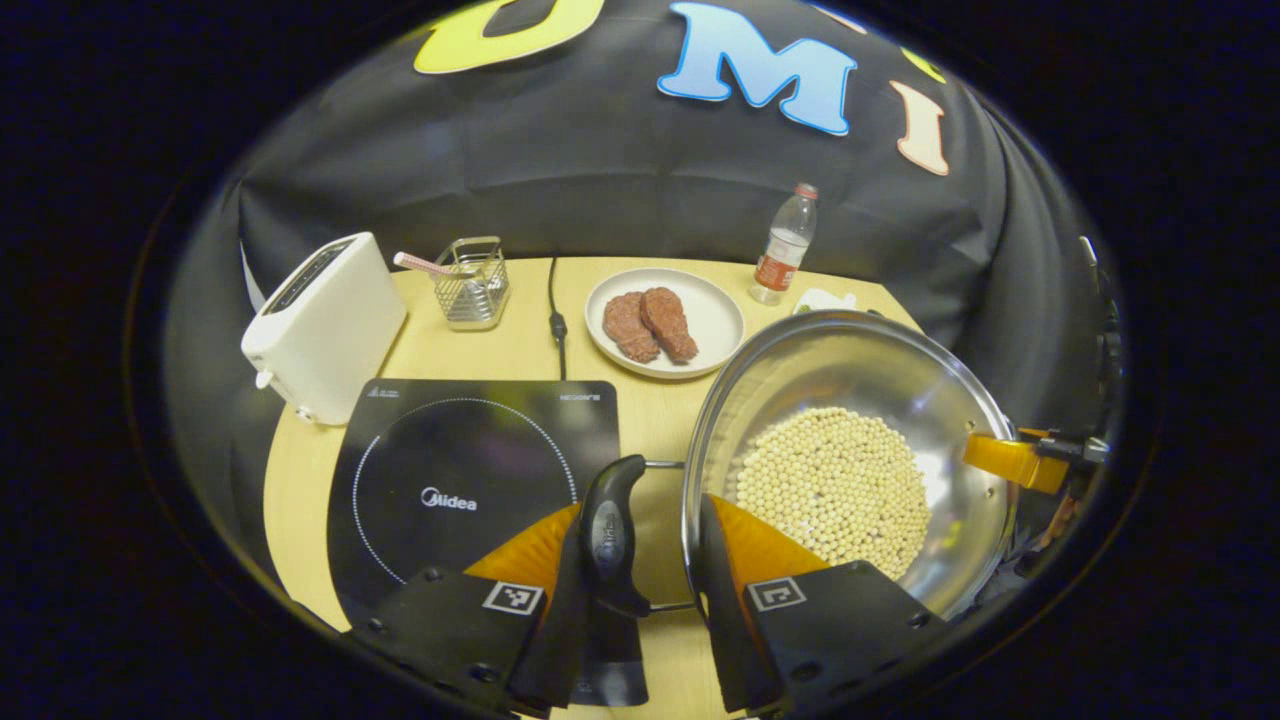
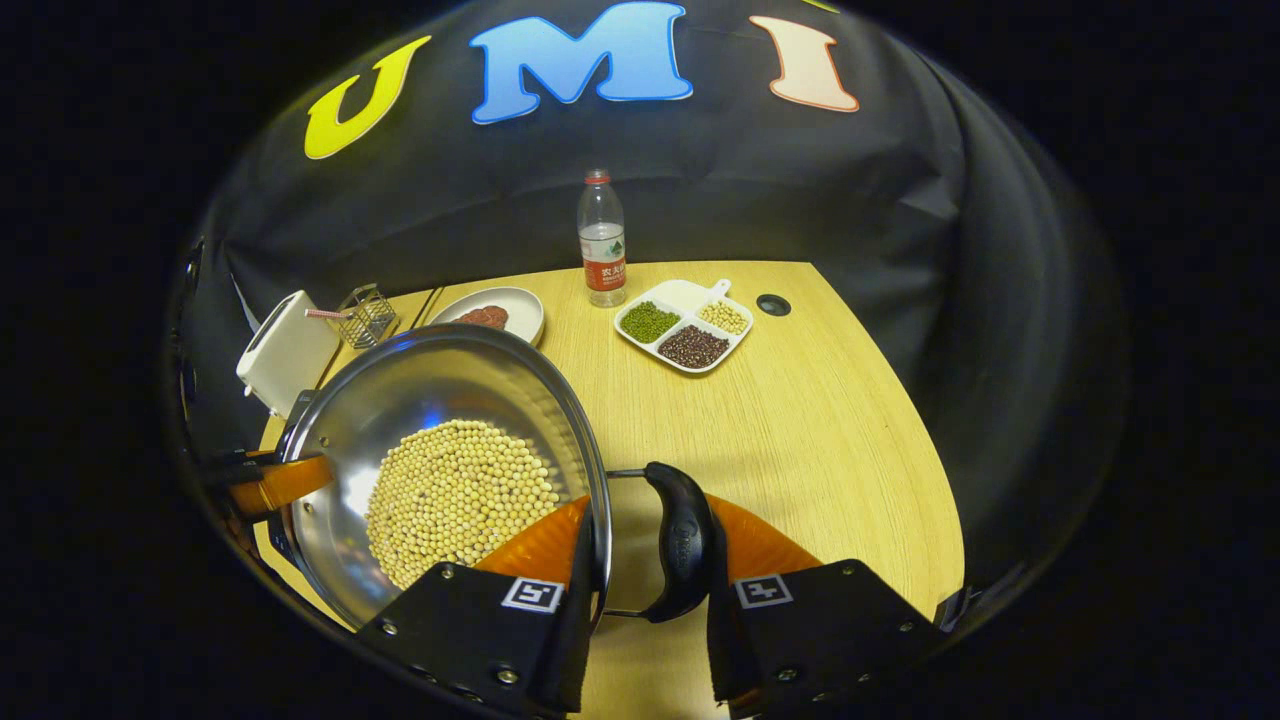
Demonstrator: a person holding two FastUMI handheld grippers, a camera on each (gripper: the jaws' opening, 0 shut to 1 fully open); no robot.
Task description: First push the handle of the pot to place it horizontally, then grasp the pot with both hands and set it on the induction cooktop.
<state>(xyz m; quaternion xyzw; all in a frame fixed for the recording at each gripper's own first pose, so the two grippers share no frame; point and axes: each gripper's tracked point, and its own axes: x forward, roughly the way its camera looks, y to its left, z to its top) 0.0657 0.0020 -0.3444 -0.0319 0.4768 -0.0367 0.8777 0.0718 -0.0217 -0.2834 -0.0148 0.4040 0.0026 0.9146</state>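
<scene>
Both tongs straddle the pot's (image 1: 850, 440) black side handles: left tongs (image 1: 628, 590) and right tongs (image 2: 640, 585), unclenched. Bean-laden steel looks heavy, slippery; cooktop (image 1: 470, 480) at nine o'clock.

In the left gripper view, the fingers (image 1: 555, 560) cover the near edge of the cooktop (image 1: 470, 490) and the lower end of the pot's handle (image 1: 612, 530). The pot (image 1: 850, 380) hides part of the tray (image 1: 825, 298) behind it; the tray's contents cannot be told. The far gripper (image 1: 1015, 462) is cut off at the view's right edge.

In the right gripper view, the pot (image 2: 430, 390) hides part of the plate (image 2: 495, 312) and the toaster's (image 2: 285, 350) base. The cooktop lies behind the pot. Contact between fingers (image 2: 550, 560) and handle (image 2: 680, 545) is not clear.
</scene>
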